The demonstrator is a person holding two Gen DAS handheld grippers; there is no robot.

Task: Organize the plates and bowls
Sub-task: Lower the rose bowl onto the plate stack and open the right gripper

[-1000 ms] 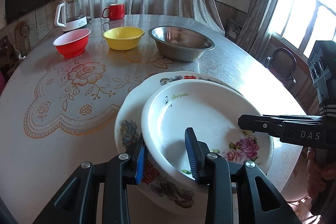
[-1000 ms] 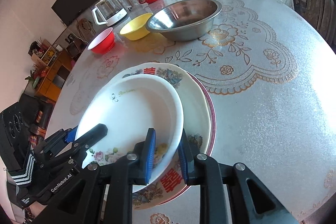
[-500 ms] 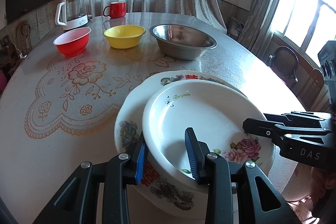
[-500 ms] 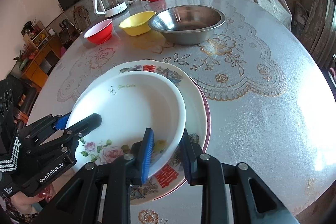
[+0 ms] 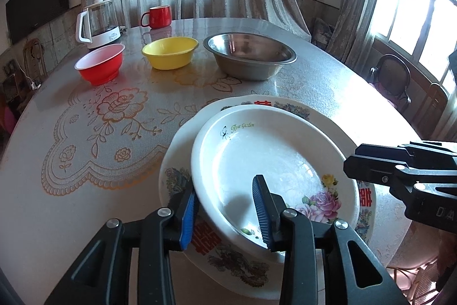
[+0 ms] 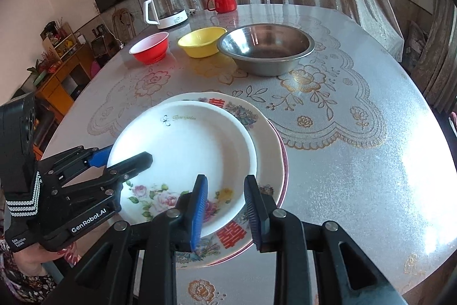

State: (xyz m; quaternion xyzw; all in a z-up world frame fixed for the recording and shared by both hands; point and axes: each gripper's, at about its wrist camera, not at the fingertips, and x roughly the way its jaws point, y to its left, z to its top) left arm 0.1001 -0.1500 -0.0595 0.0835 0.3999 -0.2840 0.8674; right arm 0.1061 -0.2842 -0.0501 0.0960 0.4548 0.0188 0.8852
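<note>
Both cameras ride just behind their own claw and look steeply down across the round worktop point(image 5: 71, 190) toward the curtained far wall. The left wrist view sits close over the near left rim of the stacked plates point(image 5: 274, 162), its left claw point(image 5: 225, 213) filling the lower frame, the right claw point(image 5: 354, 162) entering at right. The right wrist view sits at the near right rim, its claw point(image 6: 225, 207) low centre. Both share the plates, three bowls point(image 6: 265, 47), kettle point(image 6: 165, 9) and mug point(image 6: 224, 2).

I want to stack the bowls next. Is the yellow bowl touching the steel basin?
Apart: the left wrist view shows bare table between the yellow bowl and steel basin.
</note>
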